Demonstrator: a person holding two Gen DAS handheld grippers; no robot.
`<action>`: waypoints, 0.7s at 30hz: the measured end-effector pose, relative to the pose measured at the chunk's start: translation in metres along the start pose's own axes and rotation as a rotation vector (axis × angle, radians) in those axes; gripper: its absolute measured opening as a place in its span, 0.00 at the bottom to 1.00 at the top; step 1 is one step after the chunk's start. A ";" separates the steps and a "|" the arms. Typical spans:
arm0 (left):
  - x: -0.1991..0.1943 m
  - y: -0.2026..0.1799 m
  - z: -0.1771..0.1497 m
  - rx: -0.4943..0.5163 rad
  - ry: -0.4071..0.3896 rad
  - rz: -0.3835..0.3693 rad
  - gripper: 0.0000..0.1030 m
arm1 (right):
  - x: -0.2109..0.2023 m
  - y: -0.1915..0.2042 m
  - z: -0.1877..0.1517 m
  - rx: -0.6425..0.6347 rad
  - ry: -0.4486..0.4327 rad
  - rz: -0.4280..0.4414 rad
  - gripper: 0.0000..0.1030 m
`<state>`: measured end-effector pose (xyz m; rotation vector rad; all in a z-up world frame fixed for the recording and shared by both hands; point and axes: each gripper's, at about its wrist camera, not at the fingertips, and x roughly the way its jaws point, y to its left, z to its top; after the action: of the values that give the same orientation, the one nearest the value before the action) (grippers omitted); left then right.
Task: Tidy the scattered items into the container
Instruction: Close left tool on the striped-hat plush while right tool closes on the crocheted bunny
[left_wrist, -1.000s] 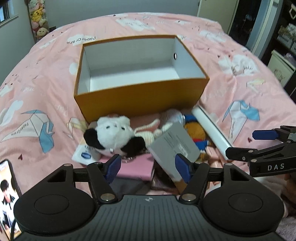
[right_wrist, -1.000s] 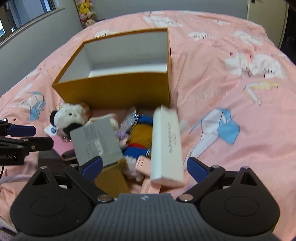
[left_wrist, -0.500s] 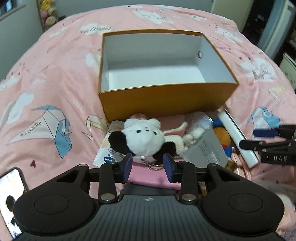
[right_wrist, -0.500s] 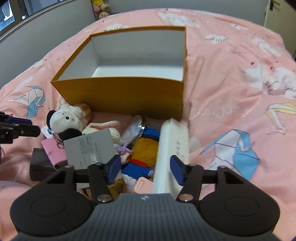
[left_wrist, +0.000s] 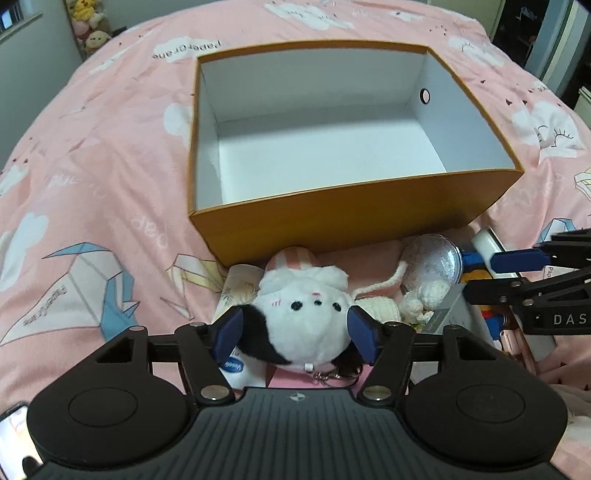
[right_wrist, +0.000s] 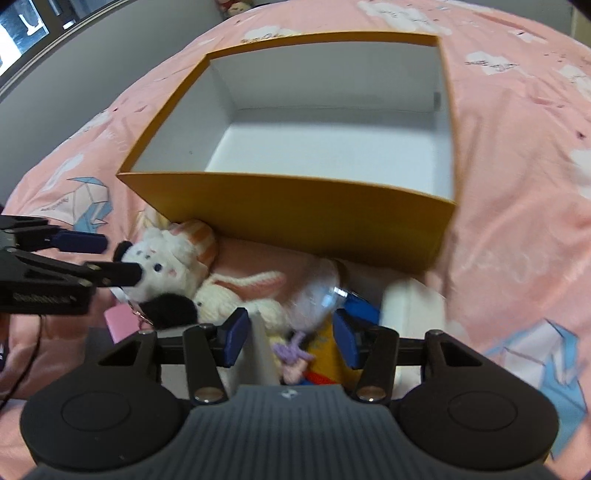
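Left gripper (left_wrist: 295, 334) clenched on panda plush (left_wrist: 303, 325); lift clear above the box (left_wrist: 351, 225) wall before releasing; right gripper (right_wrist: 290, 338) open

This is a bedroom in a home. Past the left gripper (left_wrist: 293, 330) is a bed with a pink blanket (left_wrist: 110, 155) covered in clouds and paper birds. Far off to its left, stuffed toys (left_wrist: 90, 27) sit by the wall.
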<state>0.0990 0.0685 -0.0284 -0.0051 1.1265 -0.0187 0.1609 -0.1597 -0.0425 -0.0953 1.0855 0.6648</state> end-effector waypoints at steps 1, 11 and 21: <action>0.004 0.001 0.002 -0.006 0.014 -0.014 0.74 | 0.004 0.000 0.004 0.005 0.010 0.016 0.53; 0.033 0.008 0.016 -0.029 0.096 -0.019 0.81 | 0.048 0.006 0.023 -0.028 0.152 0.118 0.54; 0.061 0.007 0.024 -0.034 0.168 -0.045 0.85 | 0.075 0.021 0.024 -0.175 0.228 0.179 0.63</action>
<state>0.1466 0.0746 -0.0729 -0.0605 1.2943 -0.0405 0.1904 -0.0992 -0.0888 -0.2308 1.2624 0.9262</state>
